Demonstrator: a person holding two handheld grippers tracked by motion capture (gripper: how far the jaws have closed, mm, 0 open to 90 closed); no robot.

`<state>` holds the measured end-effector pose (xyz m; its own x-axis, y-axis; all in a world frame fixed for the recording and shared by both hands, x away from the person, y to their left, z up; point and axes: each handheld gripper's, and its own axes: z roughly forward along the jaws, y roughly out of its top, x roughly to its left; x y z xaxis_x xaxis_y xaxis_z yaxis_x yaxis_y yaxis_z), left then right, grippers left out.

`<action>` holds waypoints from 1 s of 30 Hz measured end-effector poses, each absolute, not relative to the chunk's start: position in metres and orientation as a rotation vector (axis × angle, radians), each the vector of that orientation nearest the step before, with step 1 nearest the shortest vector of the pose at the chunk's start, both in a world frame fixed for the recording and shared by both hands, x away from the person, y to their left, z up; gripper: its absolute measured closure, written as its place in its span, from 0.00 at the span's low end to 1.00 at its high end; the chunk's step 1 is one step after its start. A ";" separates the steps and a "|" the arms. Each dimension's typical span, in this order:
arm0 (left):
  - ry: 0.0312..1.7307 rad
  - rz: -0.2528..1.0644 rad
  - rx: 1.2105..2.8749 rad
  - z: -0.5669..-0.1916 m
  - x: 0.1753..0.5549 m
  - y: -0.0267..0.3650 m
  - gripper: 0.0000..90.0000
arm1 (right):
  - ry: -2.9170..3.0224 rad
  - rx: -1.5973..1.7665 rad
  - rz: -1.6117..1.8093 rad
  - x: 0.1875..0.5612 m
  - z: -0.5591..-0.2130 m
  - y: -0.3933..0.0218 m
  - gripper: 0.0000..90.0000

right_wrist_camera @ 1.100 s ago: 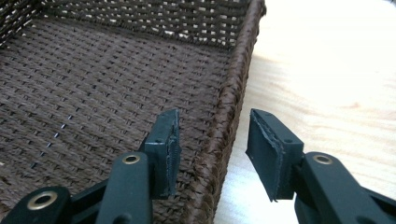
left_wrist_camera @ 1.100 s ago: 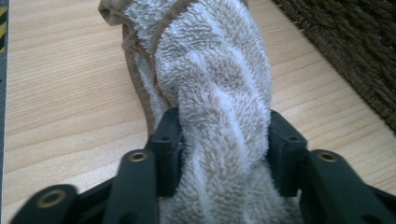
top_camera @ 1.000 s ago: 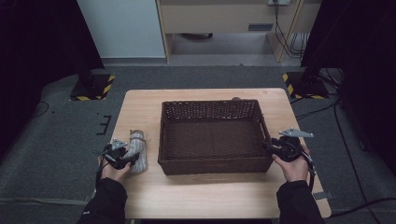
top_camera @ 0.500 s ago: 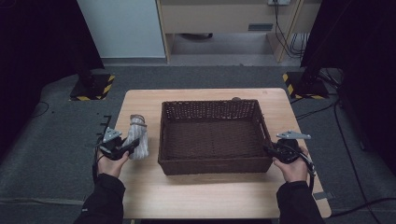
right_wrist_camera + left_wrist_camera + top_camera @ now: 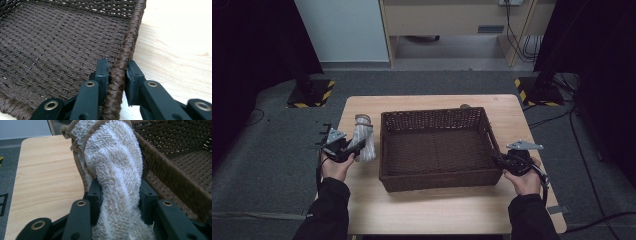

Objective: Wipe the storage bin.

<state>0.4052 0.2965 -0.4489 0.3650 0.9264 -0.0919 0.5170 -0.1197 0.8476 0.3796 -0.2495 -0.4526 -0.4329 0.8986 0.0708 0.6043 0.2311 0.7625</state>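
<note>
Holding the basket [image 5: 437, 150] rim steady, the right gripper [image 5: 117, 82] has just clamped it, so the left gripper [image 5: 117, 195], squeezing the towel [image 5: 115, 170], can load it.

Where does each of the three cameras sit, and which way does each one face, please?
High view: above the person's side, looking forward and down on the table; both forearms and the left gripper and right gripper show.
Left gripper view: rides the left gripper, looking along its fingers, closed on the towel.
Right gripper view: rides the right gripper, looking along its fingers, which clamp the basket rim.
Shared: all three show the basket and table.
</note>
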 end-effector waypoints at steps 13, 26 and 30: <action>1.282 0.560 1.810 -0.472 0.437 0.288 0.68 | 2.159 1.346 1.051 0.379 -0.453 -0.246 0.84; 1.298 0.496 1.971 -0.501 0.455 0.270 0.68 | 2.153 1.349 1.056 0.378 -0.453 -0.245 0.83; 1.288 0.462 1.857 -0.490 0.450 0.277 0.70 | 2.156 1.347 1.056 0.378 -0.453 -0.246 0.83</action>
